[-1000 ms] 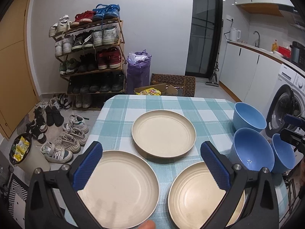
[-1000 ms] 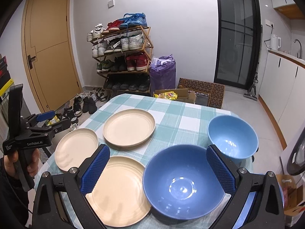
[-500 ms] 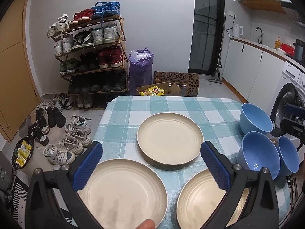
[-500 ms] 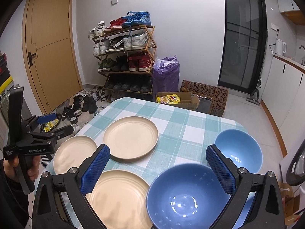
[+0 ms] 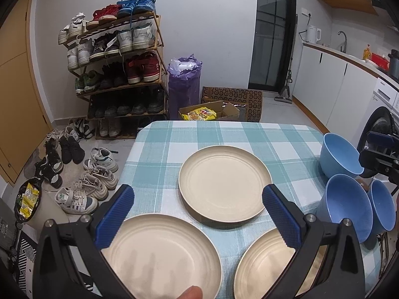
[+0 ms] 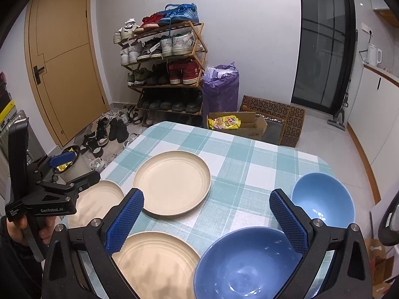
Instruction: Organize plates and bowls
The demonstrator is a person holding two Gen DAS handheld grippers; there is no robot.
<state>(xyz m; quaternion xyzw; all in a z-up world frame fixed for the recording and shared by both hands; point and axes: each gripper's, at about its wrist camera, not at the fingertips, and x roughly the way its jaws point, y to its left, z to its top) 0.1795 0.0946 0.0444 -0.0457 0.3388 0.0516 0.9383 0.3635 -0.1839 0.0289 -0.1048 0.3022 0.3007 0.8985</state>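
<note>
Checked teal-and-white tablecloth (image 5: 159, 149) carries three round beige plates: far plate (image 5: 225, 183), near-left plate (image 5: 162, 256), near-right plate (image 5: 264, 264). Three blue bowls (image 5: 346, 204) sit at 3 o'clock. Left gripper (image 5: 199, 214) and right gripper (image 6: 207, 220) hover with jaws spread, holding nothing.

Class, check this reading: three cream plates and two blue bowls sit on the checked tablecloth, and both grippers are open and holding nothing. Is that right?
Not quite: there are three blue bowls, not two. The left wrist view shows all three at the table's right edge. The three cream plates on the checked tablecloth, and the open, empty left gripper and right gripper, stand as stated.
</note>
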